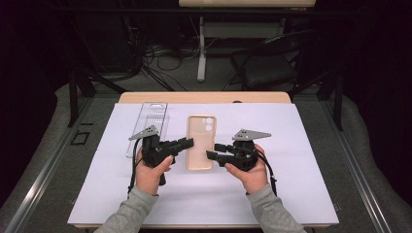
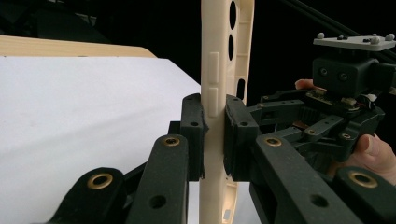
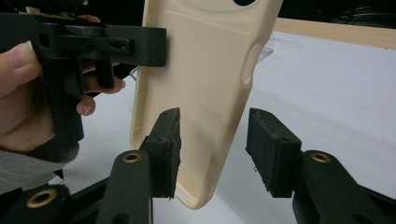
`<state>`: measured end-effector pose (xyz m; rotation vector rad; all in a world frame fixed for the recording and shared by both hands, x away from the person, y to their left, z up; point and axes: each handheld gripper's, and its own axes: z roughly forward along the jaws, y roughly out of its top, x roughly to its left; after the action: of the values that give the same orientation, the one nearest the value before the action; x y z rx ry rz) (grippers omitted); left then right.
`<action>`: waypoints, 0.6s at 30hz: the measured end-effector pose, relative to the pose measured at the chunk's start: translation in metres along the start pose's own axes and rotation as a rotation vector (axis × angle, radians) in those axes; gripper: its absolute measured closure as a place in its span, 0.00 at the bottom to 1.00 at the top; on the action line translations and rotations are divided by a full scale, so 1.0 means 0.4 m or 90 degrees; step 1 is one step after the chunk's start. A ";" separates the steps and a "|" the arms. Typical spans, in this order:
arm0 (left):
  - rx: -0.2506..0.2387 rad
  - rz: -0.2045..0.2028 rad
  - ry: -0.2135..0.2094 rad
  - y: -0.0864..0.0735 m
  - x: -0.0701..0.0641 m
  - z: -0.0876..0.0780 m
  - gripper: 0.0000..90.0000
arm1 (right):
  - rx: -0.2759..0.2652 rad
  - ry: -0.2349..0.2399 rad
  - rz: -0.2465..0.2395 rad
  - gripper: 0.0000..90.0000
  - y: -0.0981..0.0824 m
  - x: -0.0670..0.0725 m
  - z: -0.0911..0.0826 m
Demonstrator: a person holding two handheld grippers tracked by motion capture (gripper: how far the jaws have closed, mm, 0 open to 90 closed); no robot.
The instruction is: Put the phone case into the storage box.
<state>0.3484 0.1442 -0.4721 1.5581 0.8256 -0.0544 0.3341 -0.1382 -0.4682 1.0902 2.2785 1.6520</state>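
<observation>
A beige phone case (image 1: pixel 199 138) with camera cut-outs at its far end lies lengthwise over the middle of the white sheet. My left gripper (image 1: pixel 188 143) is shut on its left long edge. In the left gripper view both pads clamp that edge (image 2: pixel 214 93), close to the side buttons. My right gripper (image 1: pixel 212 150) stands open at the case's right near corner. In the right gripper view its jaws (image 3: pixel 214 149) straddle the lower corner of the case (image 3: pixel 205 79). One pad sits close against the case and the other is well apart from it.
A clear plastic package (image 1: pixel 149 125) lies on the sheet behind the left hand. The white sheet (image 1: pixel 291 184) covers most of the wooden table (image 1: pixel 204 97). A chair (image 1: pixel 267 68) and cables are on the floor beyond the table.
</observation>
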 end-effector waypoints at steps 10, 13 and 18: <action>-0.005 -0.001 -0.005 -0.001 -0.006 0.000 0.90 | -0.010 0.018 0.021 0.62 0.001 -0.007 -0.005; -0.007 -0.001 -0.008 -0.001 -0.007 -0.001 0.90 | -0.014 0.023 0.027 0.63 0.001 -0.010 -0.007; -0.006 -0.001 -0.011 -0.002 -0.007 0.001 0.90 | -0.024 0.033 0.041 0.65 0.001 -0.012 -0.009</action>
<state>0.3460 0.1426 -0.4712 1.5468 0.8121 -0.0655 0.3361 -0.1440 -0.4681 1.1378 2.2565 1.7590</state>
